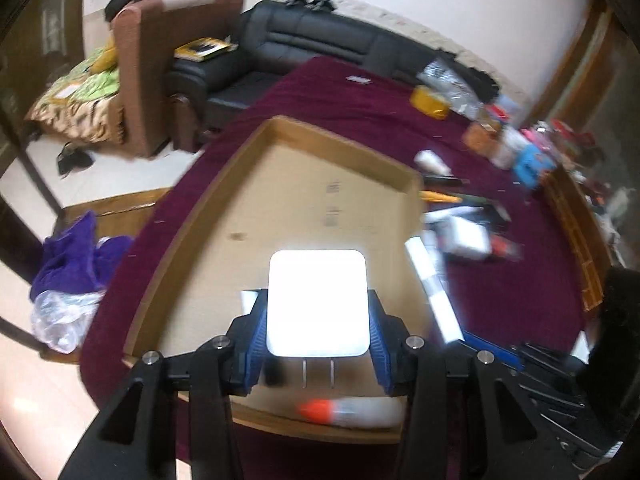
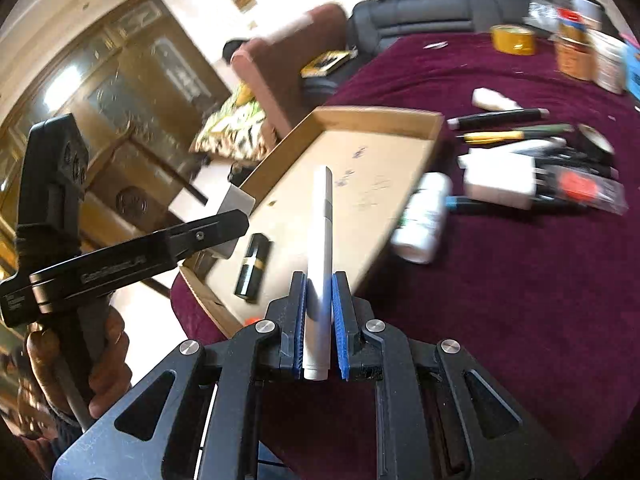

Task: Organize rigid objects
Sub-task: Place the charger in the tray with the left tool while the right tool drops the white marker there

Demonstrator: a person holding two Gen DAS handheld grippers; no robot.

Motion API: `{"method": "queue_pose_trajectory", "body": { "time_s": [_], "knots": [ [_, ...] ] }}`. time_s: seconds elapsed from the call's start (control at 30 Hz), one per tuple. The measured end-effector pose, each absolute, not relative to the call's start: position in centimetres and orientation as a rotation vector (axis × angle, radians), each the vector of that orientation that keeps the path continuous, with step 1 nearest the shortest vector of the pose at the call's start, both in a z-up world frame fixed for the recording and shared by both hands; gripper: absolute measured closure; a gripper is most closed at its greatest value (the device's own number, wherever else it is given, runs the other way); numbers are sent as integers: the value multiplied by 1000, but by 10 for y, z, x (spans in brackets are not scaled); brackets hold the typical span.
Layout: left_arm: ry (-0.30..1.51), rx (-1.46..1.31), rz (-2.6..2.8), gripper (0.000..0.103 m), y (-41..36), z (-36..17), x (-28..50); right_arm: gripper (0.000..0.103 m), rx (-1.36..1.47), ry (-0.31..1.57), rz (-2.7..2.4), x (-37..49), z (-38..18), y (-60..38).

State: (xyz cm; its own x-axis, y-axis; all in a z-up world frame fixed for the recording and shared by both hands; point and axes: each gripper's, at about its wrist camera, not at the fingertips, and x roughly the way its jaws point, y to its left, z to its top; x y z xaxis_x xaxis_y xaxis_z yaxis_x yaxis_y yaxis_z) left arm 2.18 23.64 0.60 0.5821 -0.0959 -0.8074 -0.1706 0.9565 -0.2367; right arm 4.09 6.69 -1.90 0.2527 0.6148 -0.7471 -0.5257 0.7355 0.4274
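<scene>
My left gripper (image 1: 318, 304) is shut on a white square plug adapter (image 1: 318, 300), whose two metal prongs point back toward the camera. It hangs over a shallow cardboard tray (image 1: 348, 140) on a maroon cloth. My right gripper (image 2: 319, 280) is shut on a white pen (image 2: 322, 232) that points out over the tray (image 2: 380, 114). A black tube with a gold band (image 2: 252, 268) lies in the tray. An orange-capped white tube (image 1: 348, 410) lies near the tray's front edge. In the right wrist view a hand holds the left gripper (image 2: 224, 224) with the adapter (image 2: 236, 200) at the tray's left side.
A white bottle (image 2: 424, 216) lies on the cloth beside the tray's right edge. Pens, a white charger (image 2: 500, 178) and packets are scattered further right. A yellow tape roll (image 2: 514, 40) and jars stand at the back. A black sofa (image 1: 312, 40) and a brown armchair (image 1: 160, 60) are beyond the table.
</scene>
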Motion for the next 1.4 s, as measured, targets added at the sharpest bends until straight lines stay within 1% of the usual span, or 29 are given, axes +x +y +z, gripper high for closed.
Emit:
{"method": "queue_pose_trajectory", "body": {
  "time_s": [0.27, 0.43, 0.63, 0.8, 0.87, 0.9, 0.93, 1.0, 1.07, 1.13, 1.27, 1.4],
  "knots": [
    [1061, -247, 139, 59, 273, -38, 42, 90, 7, 1129, 745, 63, -53, 123],
    [1064, -195, 157, 59, 275, -39, 37, 90, -65, 1159, 702, 61, -69, 136],
    [1123, -123, 141, 59, 262, -47, 35, 90, -98, 1136, 682, 61, -68, 143],
    [1119, -109, 159, 58, 260, -47, 34, 88, -86, 1142, 711, 61, -67, 139],
    [1113, -114, 163, 57, 259, -42, 30, 80, -63, 1143, 731, 59, -64, 135],
    [1110, -117, 161, 54, 259, -40, 29, 74, -39, 1132, 750, 57, -61, 129],
    [1105, -121, 162, 50, 259, -38, 27, 60, -20, 1123, 766, 54, -58, 123],
    [1064, -140, 173, 49, 257, -29, 21, 50, 42, 1093, 808, 48, -50, 109],
    [1015, -151, 166, 47, 251, -17, 14, 50, 109, 1055, 855, 41, -40, 88],
    [974, -156, 142, 38, 240, -7, 10, 50, 159, 1014, 864, 33, -31, 63],
    [927, -140, 57, 37, 199, 6, 10, 50, 225, 978, 819, 31, -25, 18],
    [945, -110, -21, 37, 155, 7, 21, 50, 274, 966, 728, 36, -25, -23]
  ]
}}
